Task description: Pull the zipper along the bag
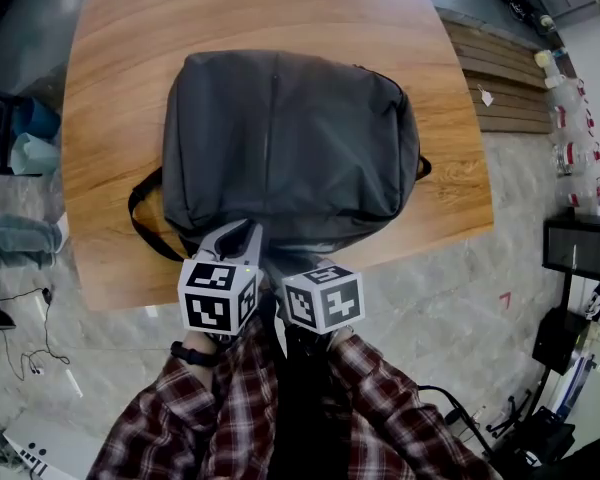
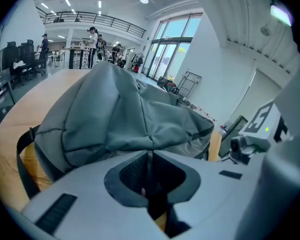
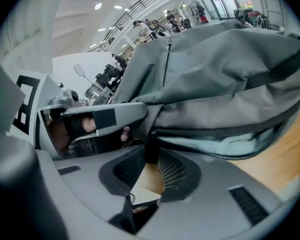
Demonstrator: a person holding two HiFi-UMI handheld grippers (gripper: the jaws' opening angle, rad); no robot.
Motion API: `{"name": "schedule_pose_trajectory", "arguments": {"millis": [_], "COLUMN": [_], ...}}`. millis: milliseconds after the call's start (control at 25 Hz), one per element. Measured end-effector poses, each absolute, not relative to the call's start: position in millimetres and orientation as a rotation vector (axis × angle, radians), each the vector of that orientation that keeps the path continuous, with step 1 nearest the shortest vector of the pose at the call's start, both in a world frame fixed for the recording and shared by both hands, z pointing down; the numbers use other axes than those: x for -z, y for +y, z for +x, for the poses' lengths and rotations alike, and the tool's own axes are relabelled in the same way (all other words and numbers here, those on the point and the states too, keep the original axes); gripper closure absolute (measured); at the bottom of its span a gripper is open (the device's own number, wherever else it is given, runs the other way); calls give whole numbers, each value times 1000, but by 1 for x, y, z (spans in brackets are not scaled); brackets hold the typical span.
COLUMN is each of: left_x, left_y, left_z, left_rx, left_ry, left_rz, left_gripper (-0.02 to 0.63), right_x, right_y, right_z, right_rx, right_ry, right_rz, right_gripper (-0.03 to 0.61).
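A dark grey backpack (image 1: pixel 290 143) lies flat on the wooden table (image 1: pixel 110 118), its zipped end at the near edge. My left gripper (image 1: pixel 242 234) is shut on a fold of the bag's fabric (image 2: pixel 140 129) at that end; the jaws (image 2: pixel 150 156) meet on the cloth. Just right of it, my right gripper (image 1: pixel 288 268) is shut on the black zipper pull (image 3: pixel 151 145), pinched between its ribbed pads (image 3: pixel 172 171). To the right of the pull the zipper track (image 3: pixel 235 156) gapes, showing pale lining (image 3: pixel 225 143). The left gripper (image 3: pixel 102 118) shows close beside the pull.
A black strap (image 1: pixel 140 213) loops off the bag's left side onto the table. The table's near edge (image 1: pixel 420 243) runs just below the bag. A slatted wooden platform (image 1: pixel 495 78) and several bottles (image 1: pixel 570 118) stand to the right on the floor.
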State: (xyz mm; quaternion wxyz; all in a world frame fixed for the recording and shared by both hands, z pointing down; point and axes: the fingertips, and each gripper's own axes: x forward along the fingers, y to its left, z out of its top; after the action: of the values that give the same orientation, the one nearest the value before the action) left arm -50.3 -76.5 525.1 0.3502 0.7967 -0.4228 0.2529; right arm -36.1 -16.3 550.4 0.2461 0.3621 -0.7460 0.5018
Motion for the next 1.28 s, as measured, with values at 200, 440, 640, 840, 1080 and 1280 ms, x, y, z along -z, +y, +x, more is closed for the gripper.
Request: {"name": "schedule_pose_trajectory", "arguments": {"millis": [200, 440, 640, 840, 1080, 1280], "left_x": [-526, -527, -528, -531, -535, -538], "left_y": [-76, -77, -77, -77, -77, -76], "left_z": [-50, -49, -47, -40, -31, -32], "left_rx": [-683, -719, -740, -703, -709, -718], "left_ry": [-1101, -1108, -1099, -1031, -997, -1006], "left_rz": [2090, 2116, 2149, 2143, 2147, 2148], "left_gripper": [571, 571, 572, 591, 601, 601], "right_x": [-551, -546, -542, -542, -540, -538], "right_y": [-18, -19, -21, -22, -23, -23], "right_z": [-36, -30, -23, -5, 28, 81], "right_rx": [-1446, -997, -698, -732, -757, -785], "right_ry": [-2044, -1971, -1909, -1902, -1880, -1837], "right_rz": [966, 964, 938, 970, 1014, 1089], "right_gripper": [552, 560, 560, 561, 561, 560]}}
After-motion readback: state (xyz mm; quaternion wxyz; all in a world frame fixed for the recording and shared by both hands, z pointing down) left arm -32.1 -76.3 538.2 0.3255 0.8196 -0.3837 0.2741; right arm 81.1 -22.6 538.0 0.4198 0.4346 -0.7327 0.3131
